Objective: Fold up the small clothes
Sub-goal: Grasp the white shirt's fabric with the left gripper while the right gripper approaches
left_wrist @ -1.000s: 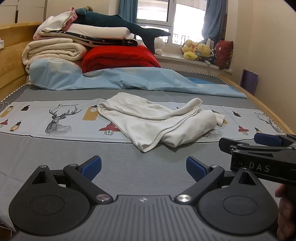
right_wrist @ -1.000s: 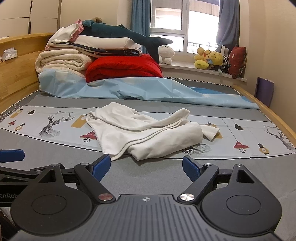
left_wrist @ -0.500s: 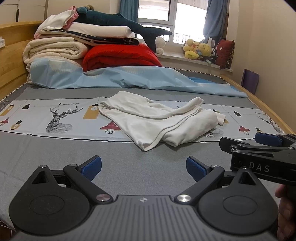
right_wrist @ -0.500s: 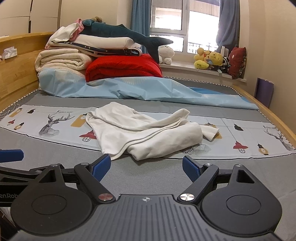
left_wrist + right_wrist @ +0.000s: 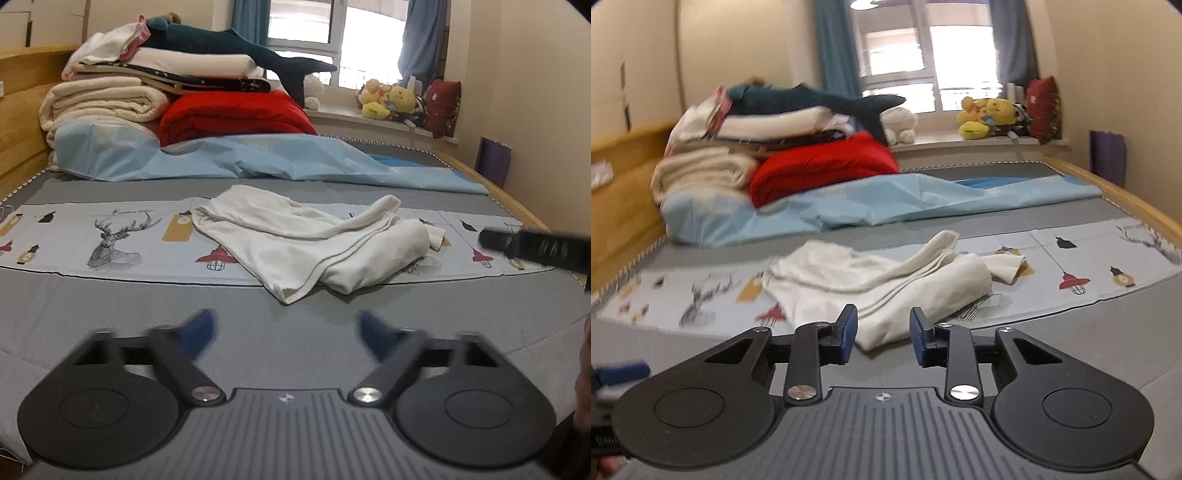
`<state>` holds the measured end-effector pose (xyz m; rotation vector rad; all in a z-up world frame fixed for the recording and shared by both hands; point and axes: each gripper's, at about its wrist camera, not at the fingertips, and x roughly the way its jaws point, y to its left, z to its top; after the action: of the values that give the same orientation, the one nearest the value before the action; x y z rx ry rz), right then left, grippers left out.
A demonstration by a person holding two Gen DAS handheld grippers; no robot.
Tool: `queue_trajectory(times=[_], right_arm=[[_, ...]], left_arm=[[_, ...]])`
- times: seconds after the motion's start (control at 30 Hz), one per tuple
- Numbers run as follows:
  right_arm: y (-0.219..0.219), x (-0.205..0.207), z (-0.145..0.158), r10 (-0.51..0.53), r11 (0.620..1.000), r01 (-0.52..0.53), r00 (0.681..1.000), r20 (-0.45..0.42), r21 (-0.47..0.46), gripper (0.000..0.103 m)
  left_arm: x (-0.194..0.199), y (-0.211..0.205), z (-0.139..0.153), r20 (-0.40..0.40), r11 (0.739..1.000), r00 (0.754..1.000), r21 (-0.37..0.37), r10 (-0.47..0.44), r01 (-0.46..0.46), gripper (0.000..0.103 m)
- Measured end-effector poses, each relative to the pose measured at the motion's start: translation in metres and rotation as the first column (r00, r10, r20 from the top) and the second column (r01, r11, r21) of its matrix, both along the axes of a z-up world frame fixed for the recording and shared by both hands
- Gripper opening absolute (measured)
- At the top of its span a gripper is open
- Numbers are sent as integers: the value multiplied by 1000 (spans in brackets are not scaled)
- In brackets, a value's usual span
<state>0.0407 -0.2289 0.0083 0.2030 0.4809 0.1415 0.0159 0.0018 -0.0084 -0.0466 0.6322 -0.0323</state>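
Observation:
A crumpled white garment [image 5: 314,243] lies on the printed strip in the middle of the grey bed. My left gripper [image 5: 286,330] hovers over bare grey sheet short of it; its jaws are closing, blurred, with nothing between them. My right gripper [image 5: 882,332] is tilted and close to the white garment [image 5: 879,280]. Its jaws are closing too, and the garment's near corner shows in the gap between the blue pads [image 5: 846,330], which do not press on it. From the left wrist view the right gripper [image 5: 535,247] is a dark blur at the right edge.
Folded blankets [image 5: 110,99], a red quilt [image 5: 236,118] and a shark plush [image 5: 236,44] are stacked at the head end behind a light-blue sheet [image 5: 258,158]. Soft toys [image 5: 388,99] sit on the windowsill. A wooden bed rail [image 5: 1126,199] runs along the right side.
Both pairs of jaws have narrowed, the right far more. The right gripper has moved toward the garment and rolled, so its view tilts. The left gripper has stayed put.

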Motion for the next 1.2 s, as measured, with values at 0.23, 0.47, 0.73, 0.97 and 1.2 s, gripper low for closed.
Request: queue_trajectory(times=[0.23, 0.47, 0.73, 0.97, 1.2], right_arm=[[-40, 32, -8, -94, 995, 94, 996, 2, -44, 45], [-70, 36, -21, -121, 992, 119, 990, -75, -40, 46], [-97, 46, -27, -159, 987, 158, 979, -131, -14, 46], [-113, 49, -29, -200, 976, 211, 964, -174, 46, 46], [-111, 41, -26, -192, 977, 202, 973, -132, 64, 27]], left_arm=[[72, 3, -14, -98, 988, 985, 41, -143, 148, 41], [176, 17, -72, -226, 992, 967, -61, -118, 107, 42], [250, 21, -132, -335, 993, 942, -115, -21, -18, 43], [257, 14, -136, -366, 996, 930, -81, -5, -26, 5], [191, 35, -38, -178, 990, 977, -93, -120, 105, 4]])
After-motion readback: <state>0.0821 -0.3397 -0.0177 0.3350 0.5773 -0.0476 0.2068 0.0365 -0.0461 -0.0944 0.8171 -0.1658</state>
